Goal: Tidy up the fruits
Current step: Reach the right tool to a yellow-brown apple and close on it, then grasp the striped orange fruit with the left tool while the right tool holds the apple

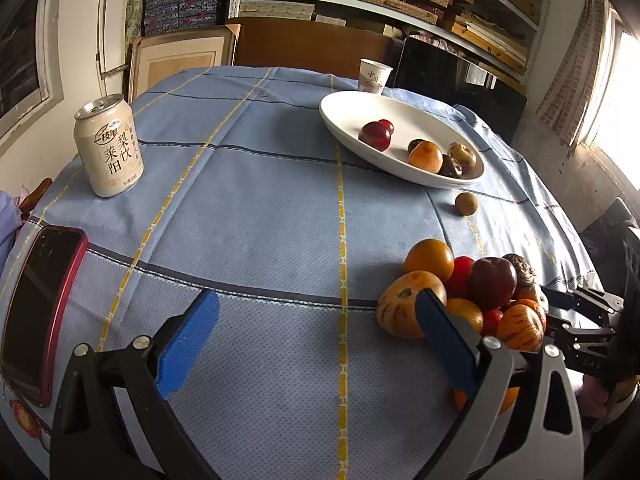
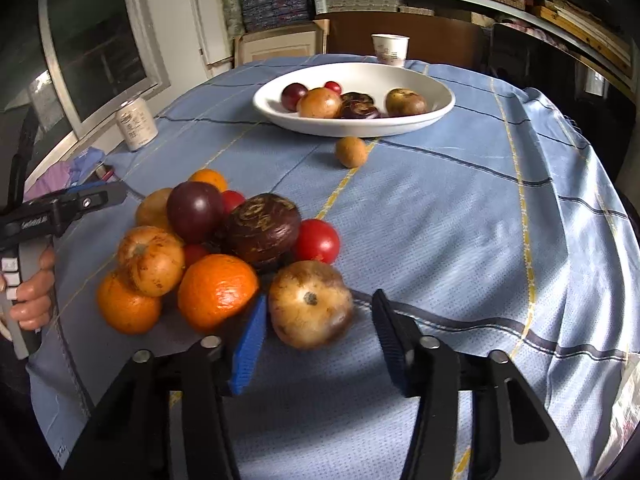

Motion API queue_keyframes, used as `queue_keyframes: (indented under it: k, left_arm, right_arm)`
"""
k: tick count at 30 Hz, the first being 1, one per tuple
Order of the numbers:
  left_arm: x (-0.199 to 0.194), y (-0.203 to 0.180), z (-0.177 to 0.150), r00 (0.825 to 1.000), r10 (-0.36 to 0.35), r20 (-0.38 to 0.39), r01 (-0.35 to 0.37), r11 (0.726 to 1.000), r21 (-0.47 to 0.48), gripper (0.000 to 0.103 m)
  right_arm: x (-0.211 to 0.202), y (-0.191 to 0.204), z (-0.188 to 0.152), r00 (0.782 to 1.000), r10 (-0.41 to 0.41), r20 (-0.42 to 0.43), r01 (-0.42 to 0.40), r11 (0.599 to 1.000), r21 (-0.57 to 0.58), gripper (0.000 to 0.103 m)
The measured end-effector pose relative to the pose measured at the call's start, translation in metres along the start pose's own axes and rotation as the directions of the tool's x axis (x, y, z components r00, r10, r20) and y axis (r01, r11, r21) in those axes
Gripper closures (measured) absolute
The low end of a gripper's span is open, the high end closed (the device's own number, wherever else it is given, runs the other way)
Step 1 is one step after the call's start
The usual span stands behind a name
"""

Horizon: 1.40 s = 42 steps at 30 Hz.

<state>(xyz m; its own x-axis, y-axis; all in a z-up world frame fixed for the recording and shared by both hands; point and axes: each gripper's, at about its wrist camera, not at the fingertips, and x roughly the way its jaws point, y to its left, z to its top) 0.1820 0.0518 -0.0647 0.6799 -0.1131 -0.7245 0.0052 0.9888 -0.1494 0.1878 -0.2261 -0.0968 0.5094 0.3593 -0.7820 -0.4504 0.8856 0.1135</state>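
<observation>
Tan and mottled, the round fruit (image 2: 310, 304) sits right between my right gripper (image 2: 320, 336) fingers, touching the left blue pad (image 2: 250, 344), with a gap to the right one; my jaws are wide open, gripping nothing. The fruit pile (image 2: 208, 248) crowds just left of it. The white bowl (image 2: 440, 108) lies straight ahead, well apart (a small stray fruit (image 2: 351, 152) sits before it). My left gripper (image 1: 316, 336), also open and empty, waits farther off.

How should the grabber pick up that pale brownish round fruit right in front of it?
Grip the pale round fruit across its widest middle, coming in low from the near side. The open right hand-held gripper already has a finger on each side. Its right flank is free; its left flank sits close to the orange.
</observation>
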Motion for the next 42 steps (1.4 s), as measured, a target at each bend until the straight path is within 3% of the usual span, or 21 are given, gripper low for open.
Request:
queue_keyframes:
  k: [9,14,18,24,31,42]
  left_arm:
    - [-0.001,-0.001,-0.001,1.000,-0.001,0.002,0.001,1.000,0.010,0.007]
    - [0.000,0.001,-0.001,1.000,-0.006,-0.006,0.006,1.000,-0.004,0.007]
    - [0.003,0.001,-0.001,1.000,-0.023,-0.016,0.023,1.000,-0.002,0.007]
    - [0.008,-0.010,-0.003,0.994,-0.102,-0.047,0.104,0.993,0.050,0.007]
    - [0.017,-0.025,-0.002,0.977,-0.194,-0.093,0.201,0.977,0.068,0.028]
    - [0.033,-0.024,0.003,0.957,-0.256,-0.134,0.257,0.966,-0.006,0.046]
  right_arm:
    - [0.005,-0.006,0.002,0.999,0.051,-0.013,-0.051,0.997,0.050,0.062]
    - [0.001,-0.006,0.001,0.999,0.034,-0.004,-0.033,0.998,0.058,0.062]
    - [-0.006,-0.020,0.000,0.998,0.058,0.025,-0.061,0.990,0.126,0.062]
    - [-0.008,-0.030,-0.001,0.999,0.026,0.027,-0.030,0.984,0.177,0.062]
    - [-0.012,-0.033,-0.002,0.999,0.029,0.035,-0.036,0.981,0.193,0.062]
    - [-0.015,-0.029,-0.003,0.999,0.012,0.039,-0.018,0.983,0.180,0.062]
